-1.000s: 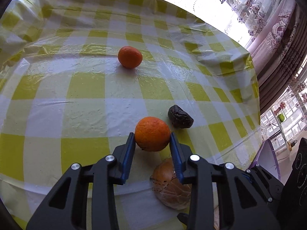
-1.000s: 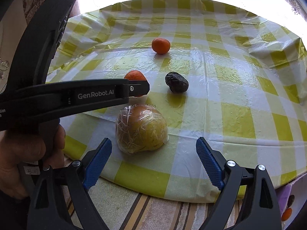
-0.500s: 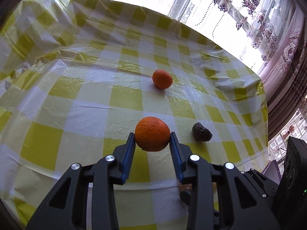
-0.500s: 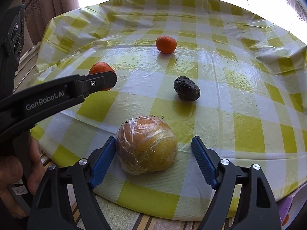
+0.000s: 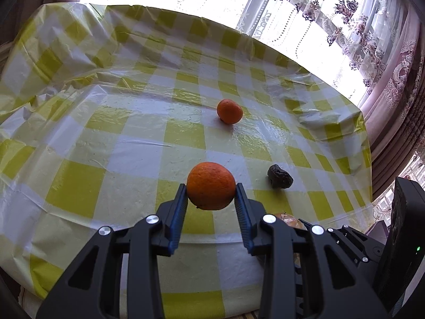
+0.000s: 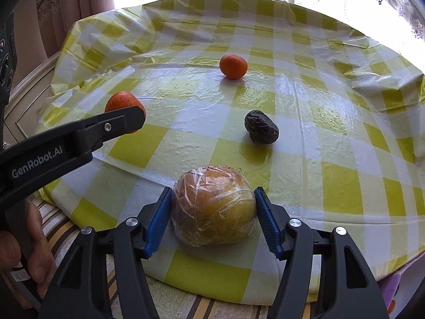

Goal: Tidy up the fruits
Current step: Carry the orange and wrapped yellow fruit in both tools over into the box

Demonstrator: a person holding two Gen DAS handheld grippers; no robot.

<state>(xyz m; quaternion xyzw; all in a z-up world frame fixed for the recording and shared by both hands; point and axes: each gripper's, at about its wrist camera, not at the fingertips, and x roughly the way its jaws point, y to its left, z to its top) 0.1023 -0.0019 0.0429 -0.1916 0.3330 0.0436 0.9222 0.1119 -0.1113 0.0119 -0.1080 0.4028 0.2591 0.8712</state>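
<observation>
The right gripper [image 6: 212,212] is straddling the wrapped fruit [image 6: 213,204] at the table's near edge — jaws just closing, blue pads touching both flanks. The left gripper [image 5: 211,199] is clamping an orange [image 5: 211,186] above the cloth — occupied.

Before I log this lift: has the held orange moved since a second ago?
Yes. In the right wrist view the orange went left, away from the dark fruit.

Both grippers are black plastic with silver screws, ribbed blue fingers [image 6: 156,220] and apparently white "GenRobot.AI" lettering.
</observation>
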